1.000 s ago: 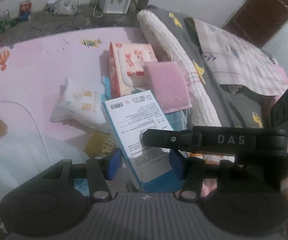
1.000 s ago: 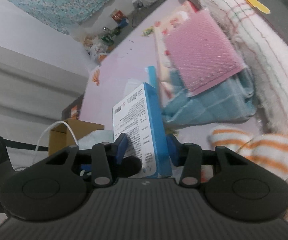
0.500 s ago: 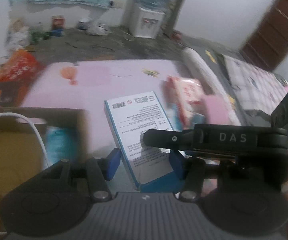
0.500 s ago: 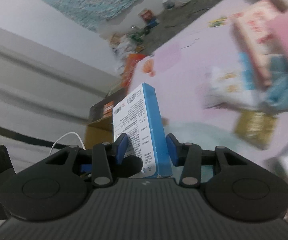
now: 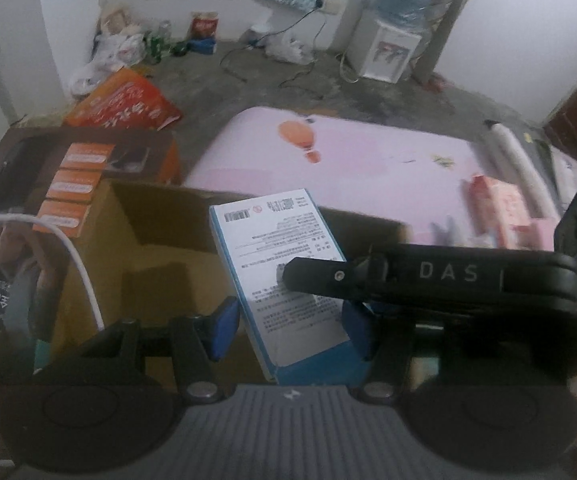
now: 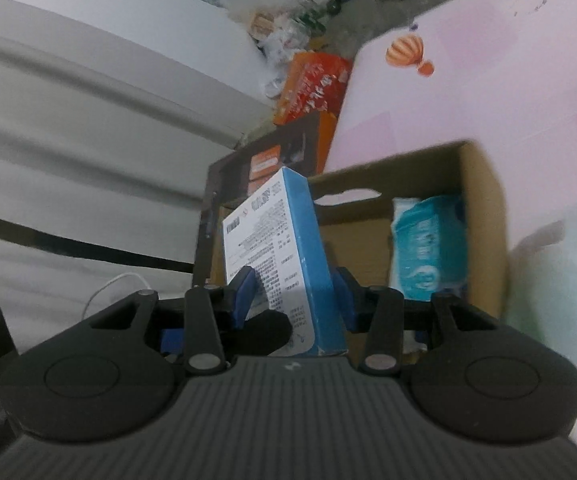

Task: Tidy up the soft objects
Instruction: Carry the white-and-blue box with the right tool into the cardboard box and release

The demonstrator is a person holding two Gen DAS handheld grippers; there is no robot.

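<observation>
A blue and white printed box [image 5: 276,264] stands upright between the fingers of my left gripper [image 5: 290,332]. Those jaws are opening, and a small gap shows at the left pad [image 5: 224,332]. A black finger of the right gripper [image 5: 428,276] crosses the box's face. In the right wrist view my right gripper [image 6: 292,300] is shut on the same box [image 6: 288,248], one blue pad on each side. Just behind the held box is an open cardboard carton [image 5: 160,216], [image 6: 484,208]. A teal tissue pack [image 6: 428,248] stands inside it.
The carton sits at the edge of a pink mat [image 5: 368,160] with a balloon print. A pink-red tissue pack [image 5: 504,204] lies at the right. A dark orange-labelled box [image 5: 76,168] and an orange bag [image 5: 124,104] sit at the left. A white cable [image 5: 72,252] crosses there.
Both grippers have carried the blue and white box leftward, away from the pile of soft items on the mat. The open cardboard carton has come into view behind it.
</observation>
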